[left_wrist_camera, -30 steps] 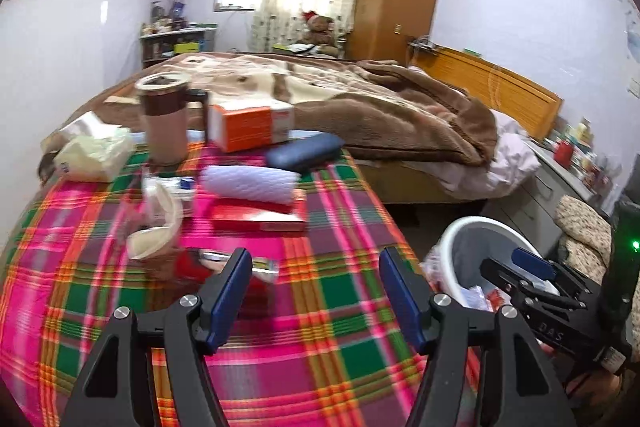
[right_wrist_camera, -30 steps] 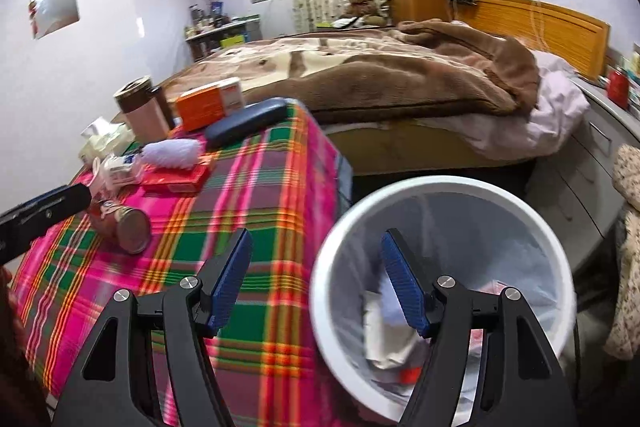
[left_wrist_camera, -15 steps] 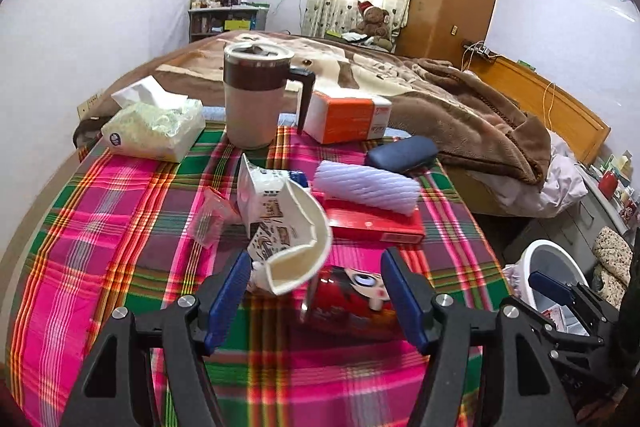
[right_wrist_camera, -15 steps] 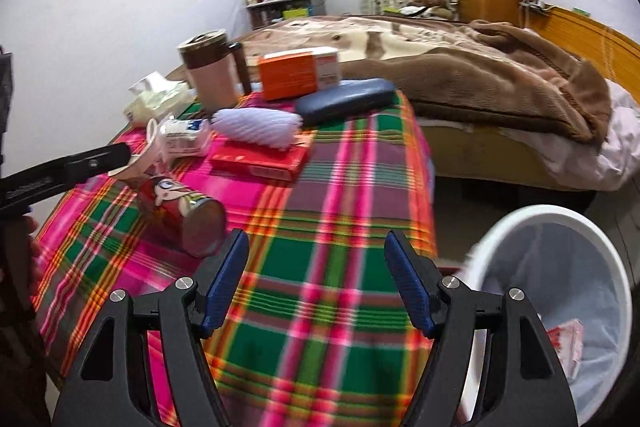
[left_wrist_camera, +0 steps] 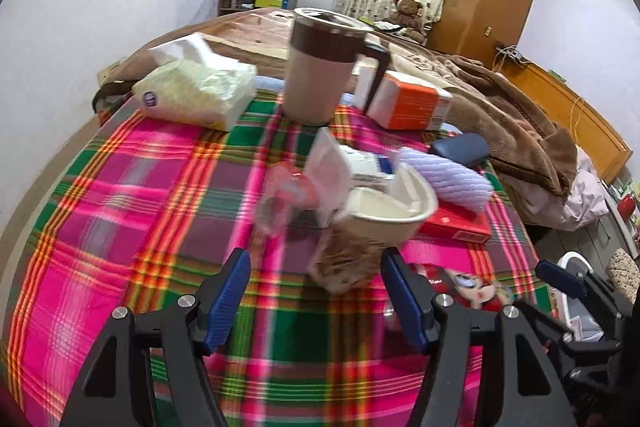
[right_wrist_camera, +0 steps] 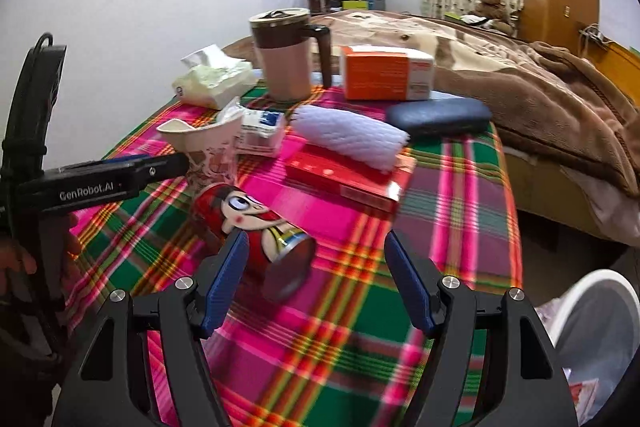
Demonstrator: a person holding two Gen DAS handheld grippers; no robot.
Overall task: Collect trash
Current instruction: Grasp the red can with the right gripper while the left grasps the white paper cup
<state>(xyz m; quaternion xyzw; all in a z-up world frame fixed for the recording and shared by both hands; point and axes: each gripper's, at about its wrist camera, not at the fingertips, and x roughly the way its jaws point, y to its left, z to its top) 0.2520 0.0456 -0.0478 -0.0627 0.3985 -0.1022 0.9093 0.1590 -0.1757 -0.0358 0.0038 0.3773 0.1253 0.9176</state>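
We think the crushed paper cup (left_wrist_camera: 372,227) is very light and soft, so it will squash if we squeeze hard; we would pinch it gently across its bent sides, low down, below the torn rim; it lies near the middle of the table (left_wrist_camera: 120,227), just ahead of our left claw (left_wrist_camera: 316,291), whose two fingers are spread wide apart with nothing between them; the red can (right_wrist_camera: 256,227) looks light, smooth and round, so it may roll; we would grab it across its middle; it lies on its side toward the near edge, just ahead of our right claw (right_wrist_camera: 312,283), also spread wide and holding nothing; the white bin (right_wrist_camera: 600,327) stands off the table's right edge
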